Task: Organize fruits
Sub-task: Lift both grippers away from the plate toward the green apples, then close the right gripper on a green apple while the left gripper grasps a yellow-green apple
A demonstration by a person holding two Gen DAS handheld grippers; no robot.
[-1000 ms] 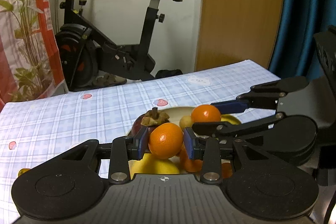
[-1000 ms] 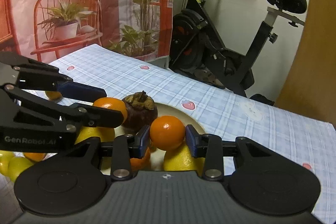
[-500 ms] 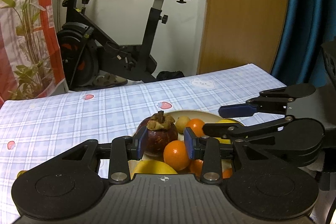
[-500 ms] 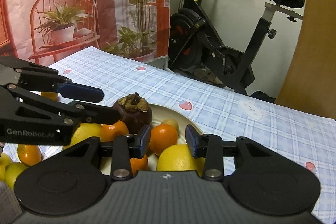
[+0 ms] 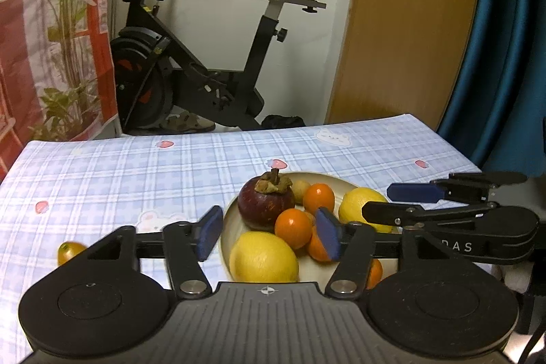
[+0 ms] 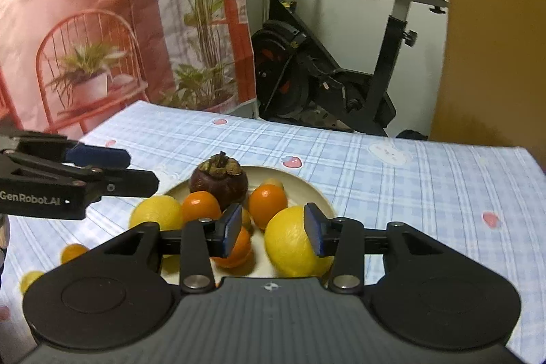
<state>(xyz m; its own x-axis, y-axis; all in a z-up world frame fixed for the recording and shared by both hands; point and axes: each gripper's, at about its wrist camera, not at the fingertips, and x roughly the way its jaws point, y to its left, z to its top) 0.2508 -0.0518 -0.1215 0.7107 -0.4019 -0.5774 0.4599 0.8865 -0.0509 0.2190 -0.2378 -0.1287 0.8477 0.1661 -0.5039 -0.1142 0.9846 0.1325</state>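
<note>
A cream plate (image 5: 338, 181) (image 6: 307, 190) on the checked tablecloth holds a dark purple mangosteen (image 5: 265, 203) (image 6: 219, 181), two lemons (image 5: 262, 258) (image 6: 290, 241), several small oranges (image 5: 293, 227) (image 6: 268, 202) and a small pale fruit (image 5: 302, 186). My left gripper (image 5: 268, 234) is open and empty, above the near side of the plate. My right gripper (image 6: 271, 229) is open and empty, just above the fruit pile. Each gripper shows in the other's view, the right one (image 5: 443, 207) and the left one (image 6: 68, 179).
Loose small oranges lie on the cloth left of the plate (image 5: 70, 252) (image 6: 73, 252), with a yellow fruit (image 6: 29, 280) nearby. An exercise bike (image 5: 204, 84) stands behind the table's far edge. A wooden door (image 5: 409, 23) and blue curtain (image 5: 505, 57) are at the right.
Both grippers let go of their oranges, which now lie on the plate. Both jaws have opened wider and both grippers have drawn back and up from the plate.
</note>
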